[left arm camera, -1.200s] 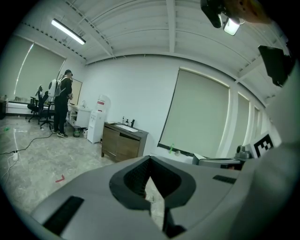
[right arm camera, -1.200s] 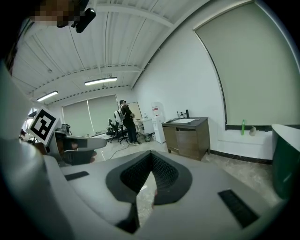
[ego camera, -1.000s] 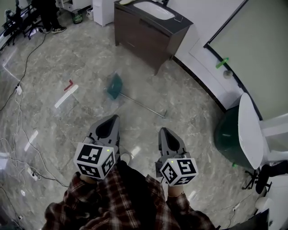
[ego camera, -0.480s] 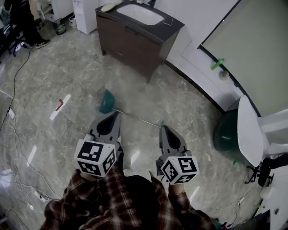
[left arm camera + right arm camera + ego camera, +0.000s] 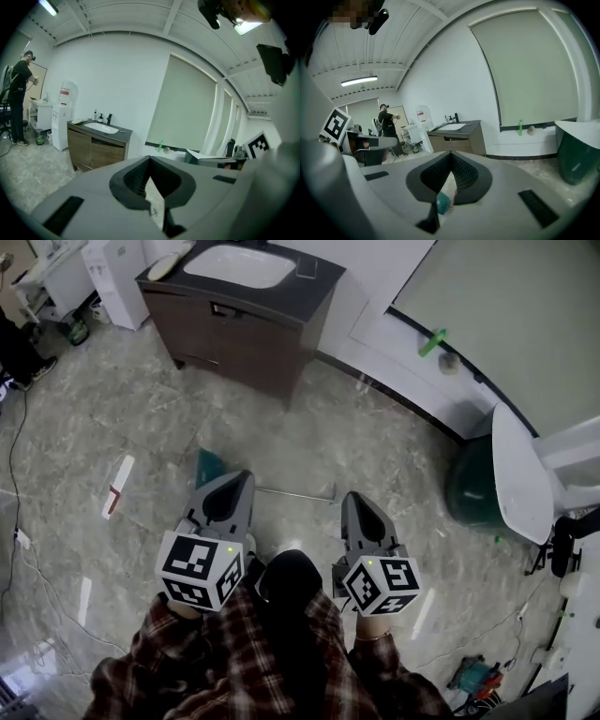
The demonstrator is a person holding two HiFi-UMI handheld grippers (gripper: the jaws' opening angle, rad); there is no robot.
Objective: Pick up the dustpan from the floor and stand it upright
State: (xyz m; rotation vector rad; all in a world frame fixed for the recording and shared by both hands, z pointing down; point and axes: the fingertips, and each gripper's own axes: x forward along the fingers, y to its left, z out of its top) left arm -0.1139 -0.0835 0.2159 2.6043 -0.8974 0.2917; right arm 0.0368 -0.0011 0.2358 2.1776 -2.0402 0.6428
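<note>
**Dustpan flat on the floor, both grippers closed and empty**

The dustpan point(image 5: 208, 468) lies flat on the grey marbled floor point(image 5: 141, 418), not upright. Its teal pan is at the left, partly hidden behind the tips of the left gripper point(image 5: 241, 476). Its thin metal handle point(image 5: 298, 491) runs right along the floor and ends just beyond the tips of the right gripper point(image 5: 354, 497).

A person in a plaid shirt point(image 5: 225, 652) holds the two grippers side by side on the near side of the dustpan, both pointing away toward the far wall. Neither touches the dustpan.

The left gripper's fingers point(image 5: 133, 176) are together, their tips meeting, and clamp nothing. Only floor shows through the opening behind the tips. The right gripper's fingers point(image 5: 464, 173) are together as well and hold nothing. In the right gripper view a patch of the teal pan shows through the gap below them, down on the floor.

Against the far wall stands a dark wood vanity cabinet point(image 5: 253, 329) with a white basin point(image 5: 234, 266) set in its top. To the right a dark green bin point(image 5: 473, 493) carries a white lid point(image 5: 514, 479). A green bottle point(image 5: 432, 341) stands on the ledge under a large pale blind point(image 5: 506, 306).

On the floor at the left lie a white tape strip point(image 5: 116, 489) with a red mark and a dark cable point(image 5: 14, 474). In the left gripper view another person point(image 5: 18, 103) stands at the far left, near a white dispenser point(image 5: 63, 117).
</note>
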